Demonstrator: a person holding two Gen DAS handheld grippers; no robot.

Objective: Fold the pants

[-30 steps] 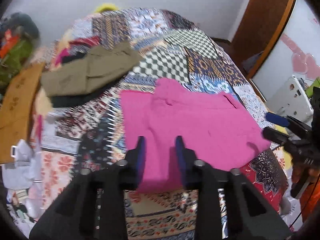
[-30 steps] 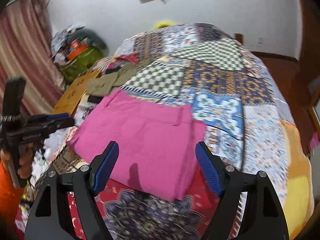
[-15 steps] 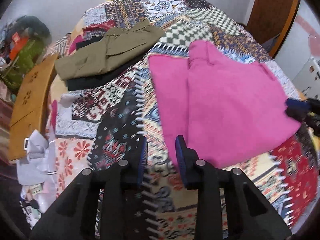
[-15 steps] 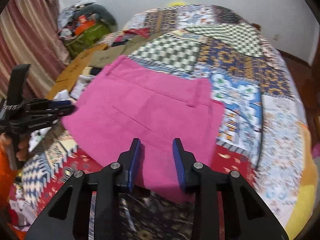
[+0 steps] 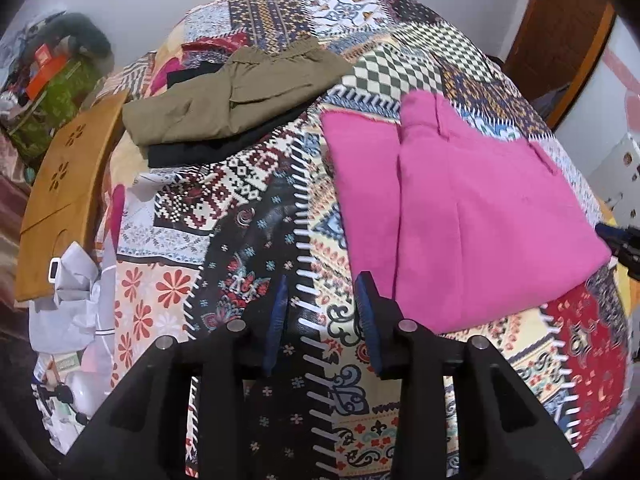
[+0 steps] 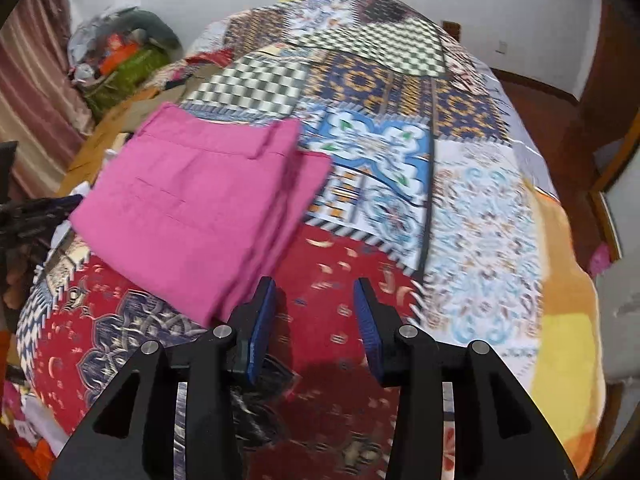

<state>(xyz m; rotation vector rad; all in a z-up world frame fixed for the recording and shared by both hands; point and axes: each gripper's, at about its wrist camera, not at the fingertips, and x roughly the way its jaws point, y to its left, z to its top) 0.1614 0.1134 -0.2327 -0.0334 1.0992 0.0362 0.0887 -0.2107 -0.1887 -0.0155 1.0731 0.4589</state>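
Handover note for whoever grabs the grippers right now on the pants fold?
Left gripper: jaws opening, nothing between them, over the quilt beside the pink pants.
Right gripper: jaws opening, empty, at the pants' opposite side.
Pink pants lie folded flat on the quilt, layers stacked.
Olive pants already folded on a dark garment farther back.
Left: possibly one more fold, then move to that pile.

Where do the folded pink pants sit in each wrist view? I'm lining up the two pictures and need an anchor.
Left wrist view: the pink pants lie right of centre, beyond and to the right of the left gripper.
Right wrist view: the pink pants lie left of centre, beyond and to the left of the right gripper.
Shared landmark: the green-and-white checkered quilt patch just beyond the pants.
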